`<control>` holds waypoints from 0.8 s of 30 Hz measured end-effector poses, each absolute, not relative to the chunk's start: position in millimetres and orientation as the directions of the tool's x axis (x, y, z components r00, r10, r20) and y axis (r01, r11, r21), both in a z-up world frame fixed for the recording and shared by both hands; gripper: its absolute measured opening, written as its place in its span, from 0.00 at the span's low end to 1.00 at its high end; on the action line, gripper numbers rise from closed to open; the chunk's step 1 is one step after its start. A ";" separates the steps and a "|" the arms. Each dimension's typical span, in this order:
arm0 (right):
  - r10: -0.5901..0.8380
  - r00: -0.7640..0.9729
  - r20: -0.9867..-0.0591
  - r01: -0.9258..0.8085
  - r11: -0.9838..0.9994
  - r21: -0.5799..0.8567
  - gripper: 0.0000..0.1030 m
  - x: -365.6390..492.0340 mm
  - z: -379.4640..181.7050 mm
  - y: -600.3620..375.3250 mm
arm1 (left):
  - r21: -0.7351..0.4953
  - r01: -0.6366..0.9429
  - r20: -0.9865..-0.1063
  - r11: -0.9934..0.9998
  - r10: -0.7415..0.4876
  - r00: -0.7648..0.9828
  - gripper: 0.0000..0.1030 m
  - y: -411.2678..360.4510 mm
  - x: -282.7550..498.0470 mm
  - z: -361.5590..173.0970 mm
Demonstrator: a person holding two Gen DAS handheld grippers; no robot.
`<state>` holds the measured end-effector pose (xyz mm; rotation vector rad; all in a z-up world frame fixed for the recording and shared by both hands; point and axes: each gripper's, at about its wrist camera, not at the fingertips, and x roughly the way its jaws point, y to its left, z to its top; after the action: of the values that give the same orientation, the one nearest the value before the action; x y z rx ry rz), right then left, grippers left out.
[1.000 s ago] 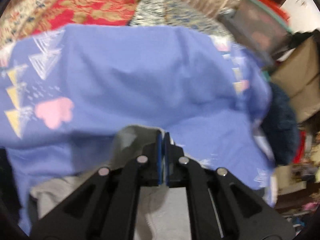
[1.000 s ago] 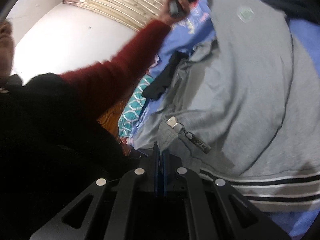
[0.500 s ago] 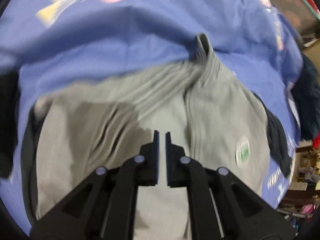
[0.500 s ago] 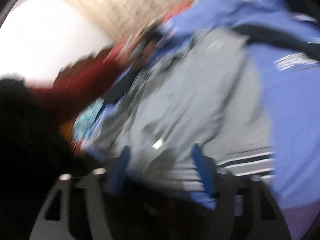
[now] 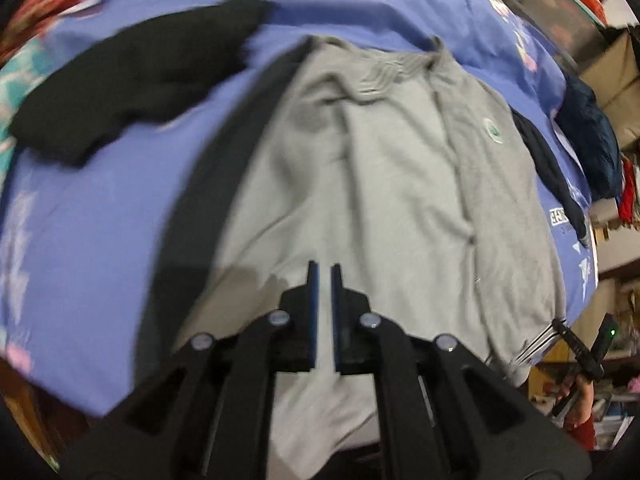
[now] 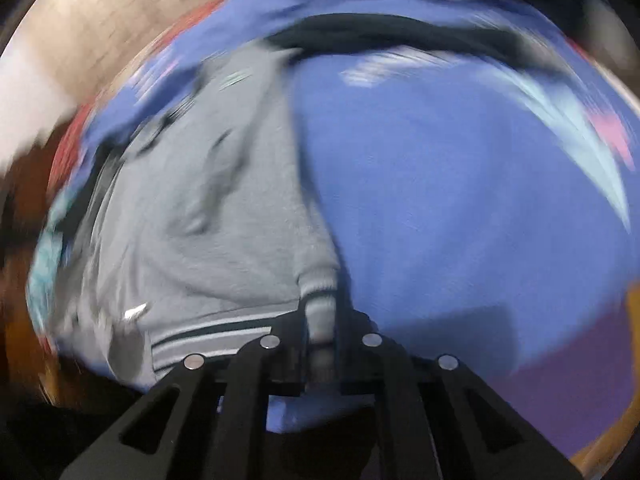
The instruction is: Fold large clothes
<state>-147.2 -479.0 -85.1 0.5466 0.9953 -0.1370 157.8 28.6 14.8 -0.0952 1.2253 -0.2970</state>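
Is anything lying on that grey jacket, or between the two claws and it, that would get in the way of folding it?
Nothing visible does. The grey jacket lies spread on the blue sheet with nothing on top; the black garment lies beside it. The left gripper hovers over the jacket; the right gripper is closing on its hem corner.

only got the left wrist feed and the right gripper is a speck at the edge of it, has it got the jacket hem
observer: Yes. In the right wrist view the right gripper has its jaws closing, with the ribbed hem corner of the grey jacket between them.
operator: which end of the hem
observer: The end at the jacket's side edge. The striped hem band runs off to the left of the fingers in that view.
operator: whats beside that corner
observer: The blue sheet, which lies bare to the right of the jacket's edge.
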 end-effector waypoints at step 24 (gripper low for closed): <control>0.639 0.163 -0.752 -0.779 0.551 0.299 0.62 -53.7 1.4 20.9 | -0.395 -0.026 -0.798 0.918 -0.329 0.504 0.15 214.9 8.6 30.9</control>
<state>-53.7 20.9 1.4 -0.1711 0.9743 1.0183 8.6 214.9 30.9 -0.3817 1.0322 -0.1883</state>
